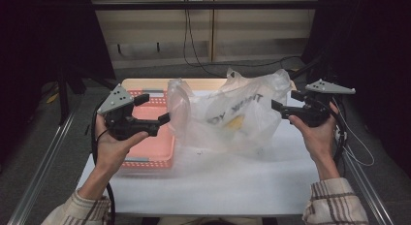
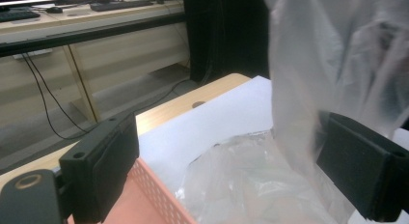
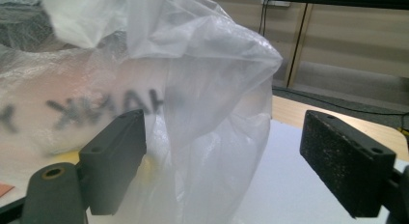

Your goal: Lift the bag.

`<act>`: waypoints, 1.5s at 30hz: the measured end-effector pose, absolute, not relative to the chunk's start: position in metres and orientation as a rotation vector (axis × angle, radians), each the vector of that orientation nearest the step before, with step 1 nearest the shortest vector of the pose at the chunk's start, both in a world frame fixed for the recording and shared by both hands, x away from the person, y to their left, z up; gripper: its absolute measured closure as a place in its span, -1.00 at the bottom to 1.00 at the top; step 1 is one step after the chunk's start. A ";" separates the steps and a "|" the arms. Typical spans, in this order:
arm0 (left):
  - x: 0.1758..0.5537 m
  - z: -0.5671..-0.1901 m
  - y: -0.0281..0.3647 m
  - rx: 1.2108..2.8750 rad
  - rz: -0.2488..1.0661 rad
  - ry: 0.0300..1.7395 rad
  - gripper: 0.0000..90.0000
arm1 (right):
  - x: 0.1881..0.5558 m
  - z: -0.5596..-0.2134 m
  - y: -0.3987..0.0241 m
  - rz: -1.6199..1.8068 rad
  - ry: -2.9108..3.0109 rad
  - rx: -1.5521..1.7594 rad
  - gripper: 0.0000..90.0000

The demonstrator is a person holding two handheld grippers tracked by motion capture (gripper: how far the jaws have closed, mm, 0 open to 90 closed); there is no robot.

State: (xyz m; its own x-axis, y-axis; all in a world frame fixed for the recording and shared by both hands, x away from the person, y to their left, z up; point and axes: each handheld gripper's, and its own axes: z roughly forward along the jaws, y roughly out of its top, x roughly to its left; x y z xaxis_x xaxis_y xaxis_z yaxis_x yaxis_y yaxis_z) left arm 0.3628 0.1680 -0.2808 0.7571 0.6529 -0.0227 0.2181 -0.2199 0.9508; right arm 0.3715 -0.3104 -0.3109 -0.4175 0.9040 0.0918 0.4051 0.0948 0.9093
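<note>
The translucent plastic bag [image 1: 228,113] stands puffed up at the centre of the high view, on the white sheet [image 1: 218,181] that covers the tabletop [image 1: 145,82]. Dark lettering shows through its side, and something yellow sits low inside it. Its left edge bulges over the right rim of the pink mesh basket [image 1: 150,152], which lies left of centre.

Your left tool [image 1: 156,107] sits at the left of the high view, aimed at the bag's left bulge, with its jaws spread. In the left gripper view the bag's film [image 2: 333,79] hangs at the right, draped in front of the right-hand jaw, while the other jaw stands clear above the basket's rim [image 2: 159,190]; the pads do not press on it.

Your right tool [image 1: 285,102] comes in from the right of the high view, at the bag's right edge. In the right gripper view a fold of the bag [image 3: 212,118] hangs between the wide-open jaws, beside the left-hand jaw and well apart from the right-hand one.
</note>
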 end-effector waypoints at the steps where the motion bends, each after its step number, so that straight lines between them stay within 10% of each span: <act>1: 0.360 -0.281 0.170 1.788 0.467 0.676 -0.79 | 0.369 -0.312 -0.310 1.304 1.878 1.278 -0.63; 45: 0.306 -0.333 0.236 1.801 0.493 0.801 -0.80 | 0.249 -0.393 -0.360 1.271 1.879 1.451 -0.63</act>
